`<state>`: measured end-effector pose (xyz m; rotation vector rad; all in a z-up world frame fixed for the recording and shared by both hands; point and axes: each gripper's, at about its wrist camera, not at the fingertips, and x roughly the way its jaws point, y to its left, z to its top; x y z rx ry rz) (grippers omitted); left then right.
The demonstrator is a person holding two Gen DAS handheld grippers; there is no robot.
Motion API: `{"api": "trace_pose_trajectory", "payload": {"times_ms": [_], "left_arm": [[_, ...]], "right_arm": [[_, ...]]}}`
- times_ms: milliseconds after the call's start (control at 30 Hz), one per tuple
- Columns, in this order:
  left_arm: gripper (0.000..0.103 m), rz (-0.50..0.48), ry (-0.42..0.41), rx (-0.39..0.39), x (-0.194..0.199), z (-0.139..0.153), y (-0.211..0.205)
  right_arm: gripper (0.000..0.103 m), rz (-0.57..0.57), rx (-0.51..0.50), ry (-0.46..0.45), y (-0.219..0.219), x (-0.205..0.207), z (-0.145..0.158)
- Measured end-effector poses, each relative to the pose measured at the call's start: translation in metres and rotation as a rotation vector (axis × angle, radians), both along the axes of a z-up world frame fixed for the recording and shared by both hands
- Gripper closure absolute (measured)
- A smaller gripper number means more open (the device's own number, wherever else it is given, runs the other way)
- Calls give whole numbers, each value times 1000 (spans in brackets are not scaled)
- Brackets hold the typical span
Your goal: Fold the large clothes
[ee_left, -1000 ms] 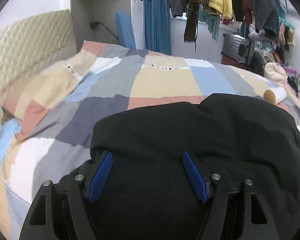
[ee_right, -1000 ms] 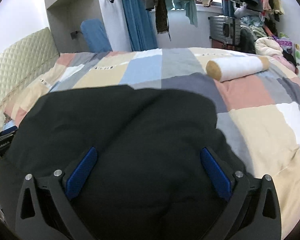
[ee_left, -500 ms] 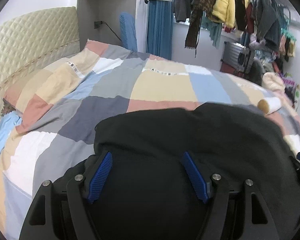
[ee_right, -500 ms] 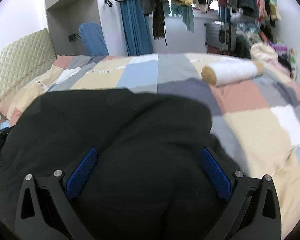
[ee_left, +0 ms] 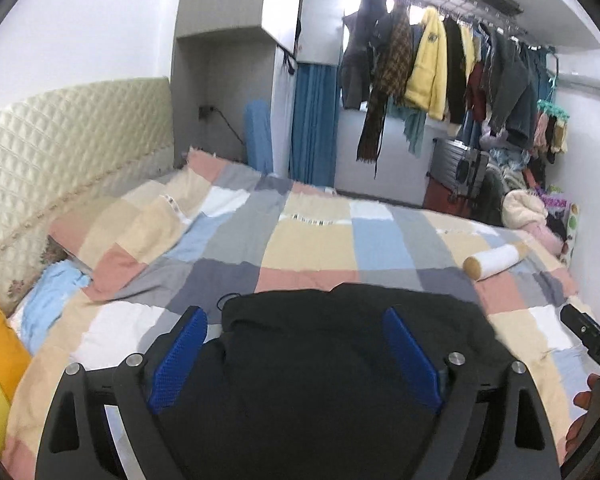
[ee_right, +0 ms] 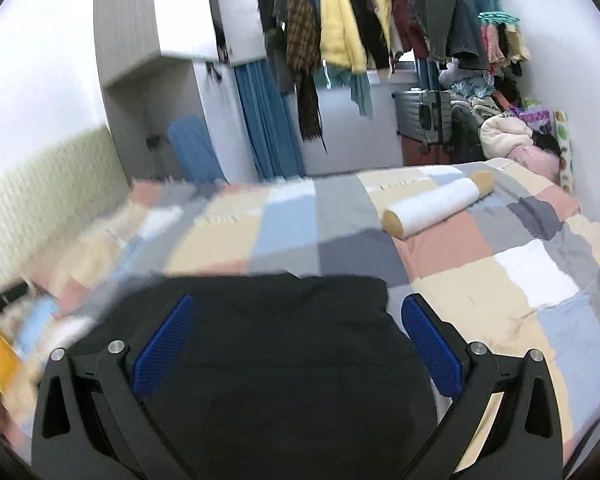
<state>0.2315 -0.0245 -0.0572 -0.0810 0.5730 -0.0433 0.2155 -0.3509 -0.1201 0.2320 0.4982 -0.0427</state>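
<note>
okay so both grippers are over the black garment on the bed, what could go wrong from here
1. Both the left gripper and the right gripper are open over the black garment; if they close on bunched fabric, the fold may come out uneven.
2. The right wrist view is blurred, so the right gripper's aim at an edge is harder to judge.
3. The white rolled bolster lies beyond the garment on the patchwork quilt; spreading fabric that way could snag it.

Black garment (ee_left: 320,368) on pastel patchwork-checked quilt (ee_left: 312,240); blue tool pads (ee_left: 178,360).
</note>
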Motion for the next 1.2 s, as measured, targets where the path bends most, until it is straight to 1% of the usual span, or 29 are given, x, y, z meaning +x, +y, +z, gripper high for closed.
{"api": "trace_pose_trajectory", "payload": {"times_ms": [67,133,233,367,467,500,567,633,700,800,867,900,967,1000,1100,1200], "left_arm": [[13,3,-20,25,-22,17,-4],[13,16,-49,43,-48,32,-9],[13,-8,-85,17,-84,50,-11],[13,-15,-140,13,-125,71,-13],[13,-18,-176,28,-154,84,-11],[13,-35,-191,43,-166,88,-10],[13,-55,-200,52,-183,93,-9],[13,-40,-198,40,-199,97,-4],[13,-45,-201,34,-211,99,-2],[13,-49,-188,21,-225,100,2],[12,-37,-187,9,-233,97,7],[9,-33,-181,-10,-235,94,11],[8,-24,-150,-49,-235,86,17],[8,-19,-121,-51,-232,80,18],[8,-38,-87,-38,-226,64,14],[8,-37,-35,-19,-216,46,8]], "right_arm": [[0,9,45,-32,6,-18,18],[0,22,63,-69,14,-39,37],[0,49,23,-95,29,-63,60],[0,100,-21,-152,48,-97,87],[0,136,-42,-205,63,-126,104],[0,140,-48,-220,67,-135,108],[0,152,-63,-245,74,-151,115],[0,167,-83,-262,83,-168,121],[0,171,-85,-276,88,-181,123],[0,172,-59,-286,91,-197,119],[0,174,-61,-260,94,-203,111],[0,174,-60,-247,95,-207,107],[0,158,-37,-223,94,-213,97],[0,155,-28,-210,95,-216,90],[0,189,-30,-170,100,-212,76],[0,181,-75,-134,106,-211,66]]}}
